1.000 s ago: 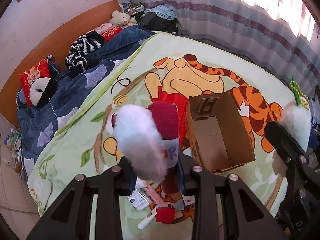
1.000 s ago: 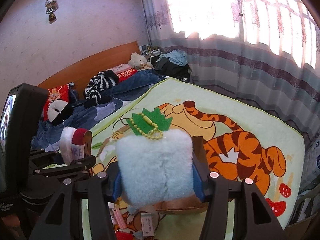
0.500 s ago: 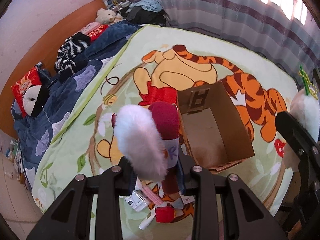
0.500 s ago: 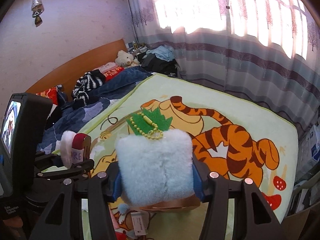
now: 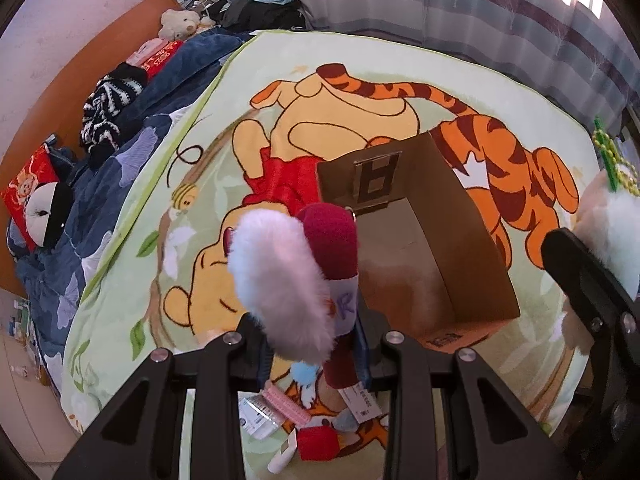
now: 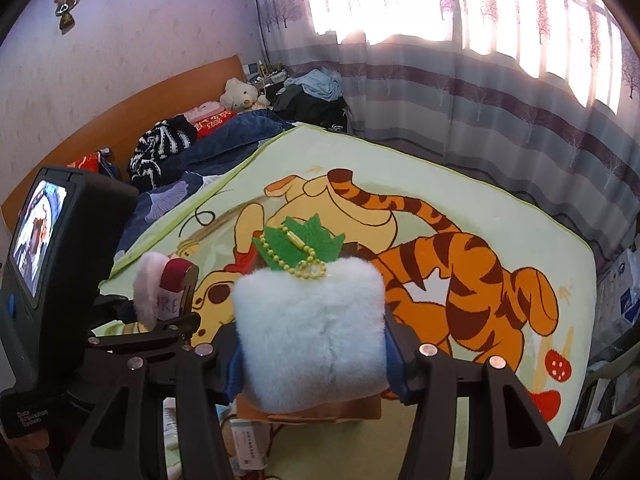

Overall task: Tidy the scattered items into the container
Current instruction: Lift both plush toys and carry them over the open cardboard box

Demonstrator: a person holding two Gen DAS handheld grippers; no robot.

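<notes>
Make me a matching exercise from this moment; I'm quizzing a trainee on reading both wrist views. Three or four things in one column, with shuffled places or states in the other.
Things:
1. red-and-white plush toy
2. white furry plush with green leaf
3. cardboard box
4. red block

Places or states:
A. open-topped, standing on the cartoon blanket, nothing visible inside
B. clamped in the right gripper
C. lying on the blanket among small packets, near edge of the left wrist view
D. clamped in the left gripper

Pairs: 1-D, 2-B, 3-A, 4-C
</notes>
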